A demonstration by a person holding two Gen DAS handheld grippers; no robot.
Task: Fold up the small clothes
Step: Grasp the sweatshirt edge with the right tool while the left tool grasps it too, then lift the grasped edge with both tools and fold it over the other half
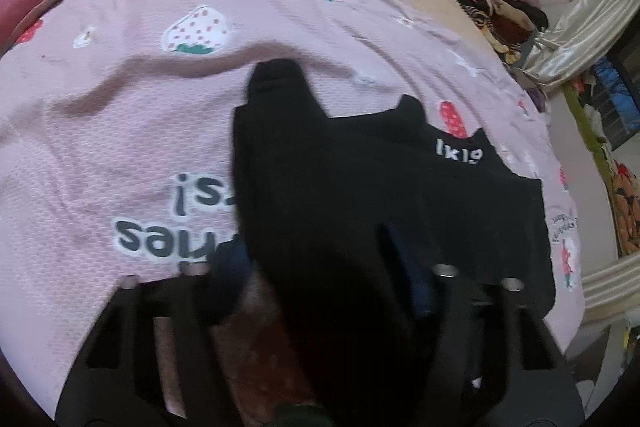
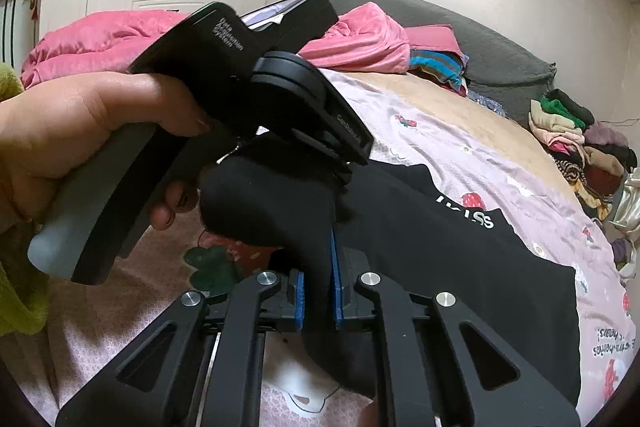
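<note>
My right tongs [image 2: 319, 291] pinch the black garment [image 2: 460, 259], my left tongs [image 1: 320, 283] grip it too; folding on the bed [image 2: 460, 131] is barely begun.

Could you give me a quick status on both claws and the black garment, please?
Right claw shut on black garment, edge lifted. Left claw at the same garment, grip unclear. Pink sheet underneath, nothing in the way.
</note>
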